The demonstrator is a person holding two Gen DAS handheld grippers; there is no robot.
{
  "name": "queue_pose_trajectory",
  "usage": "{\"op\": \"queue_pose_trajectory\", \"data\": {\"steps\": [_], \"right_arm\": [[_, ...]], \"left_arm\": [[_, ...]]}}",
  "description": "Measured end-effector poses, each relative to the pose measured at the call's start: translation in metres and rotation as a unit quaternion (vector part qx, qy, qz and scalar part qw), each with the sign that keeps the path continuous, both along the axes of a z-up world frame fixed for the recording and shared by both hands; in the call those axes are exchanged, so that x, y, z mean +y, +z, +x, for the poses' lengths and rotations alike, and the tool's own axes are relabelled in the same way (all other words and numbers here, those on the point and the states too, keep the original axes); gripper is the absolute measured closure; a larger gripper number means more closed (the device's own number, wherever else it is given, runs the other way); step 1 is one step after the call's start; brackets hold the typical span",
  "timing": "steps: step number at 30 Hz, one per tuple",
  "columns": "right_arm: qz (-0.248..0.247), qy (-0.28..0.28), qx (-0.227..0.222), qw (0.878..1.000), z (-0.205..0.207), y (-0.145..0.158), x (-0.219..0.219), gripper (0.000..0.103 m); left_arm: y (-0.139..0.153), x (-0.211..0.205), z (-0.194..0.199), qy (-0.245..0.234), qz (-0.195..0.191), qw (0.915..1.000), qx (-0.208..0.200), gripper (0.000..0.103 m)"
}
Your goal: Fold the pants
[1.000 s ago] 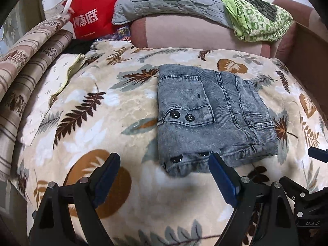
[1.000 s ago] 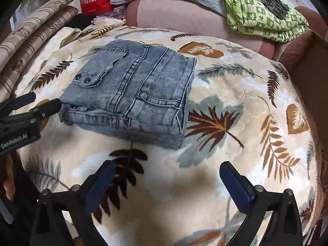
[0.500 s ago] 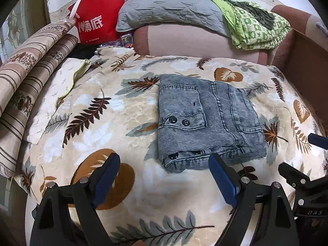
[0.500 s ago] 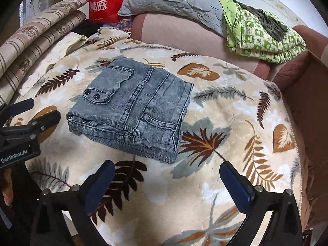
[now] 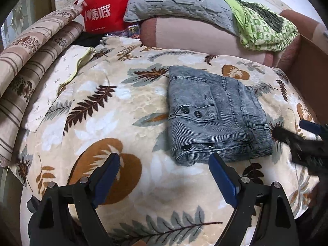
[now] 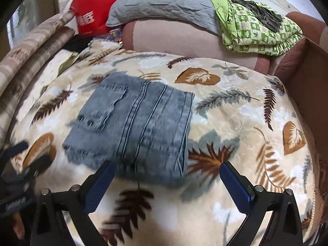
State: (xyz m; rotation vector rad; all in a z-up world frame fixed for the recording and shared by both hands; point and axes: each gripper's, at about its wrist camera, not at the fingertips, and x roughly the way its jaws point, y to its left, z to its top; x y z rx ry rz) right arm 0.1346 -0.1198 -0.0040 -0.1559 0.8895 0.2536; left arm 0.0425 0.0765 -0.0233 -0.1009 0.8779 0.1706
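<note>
Grey denim pants point(image 5: 215, 114) lie folded into a compact square on a cream leaf-print blanket point(image 5: 114, 110); a pocket flap with two dark buttons faces up. My left gripper point(image 5: 164, 176) hovers open just short of the fold's near edge, nothing between its blue pads. In the right wrist view the same pants point(image 6: 135, 127) look blurred, and my right gripper point(image 6: 166, 182) stands open above their near edge, empty. The right gripper also shows as a dark blurred shape point(image 5: 307, 141) at the right of the left wrist view; the left gripper point(image 6: 18, 164) appears at the lower left of the right wrist view.
A pink bolster point(image 5: 196, 37) lies behind the blanket with a grey quilted pillow point(image 5: 180, 2) and a green patterned folded cloth point(image 5: 264, 26) on it. A red bag point(image 5: 102, 10) stands back left. Striped bedding point(image 5: 26, 65) lines the left side; a brown panel point(image 5: 309, 78) the right.
Both grippers have drawn back from the folded pants, and the right one has risen a little. The pants lie as before. Both grippers stay open.
</note>
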Motion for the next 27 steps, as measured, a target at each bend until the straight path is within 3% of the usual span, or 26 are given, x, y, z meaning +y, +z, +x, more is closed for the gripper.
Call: {"op": "queue_pose_trajectory", "data": {"steps": [3,6,7,10,14,18,21,27], "right_arm": [[0.006,-0.025,0.001,1.0,0.024,-0.016,0.003,0.0],[-0.05,-0.028,0.065,0.996,0.049,-0.064,0.013,0.0],[-0.032,-0.029,0.061,0.997,0.049,-0.068,0.009,0.0],[-0.027,-0.036,0.057,0.997,0.042,-0.052,0.001,0.0],[-0.016,-0.026,0.012,0.999,0.023,-0.028,-0.005,0.0],[-0.068,-0.011,0.081,0.994,0.041,-0.077,0.005,0.0],[-0.039,-0.027,0.068,0.997,0.032,-0.06,-0.008,0.0],[-0.023,0.001,0.025,0.999,-0.012,-0.021,-0.027,0.0]], "left_arm": [[-0.002,0.004,0.0,0.007,0.006,0.9999,0.005,0.015],[-0.001,0.005,0.001,0.01,0.006,0.9999,0.007,0.015],[0.0,0.005,0.001,0.009,0.009,0.9999,0.007,0.015],[0.002,0.002,0.002,0.009,0.014,0.9998,0.004,0.015],[0.001,-0.007,0.005,0.003,0.011,0.9999,0.008,0.015],[0.003,-0.015,0.002,-0.005,0.018,0.9998,0.01,0.015],[0.005,-0.014,0.001,0.004,0.022,0.9997,0.004,0.015],[0.009,-0.026,0.001,-0.008,0.025,0.9997,0.0,0.015]]}}
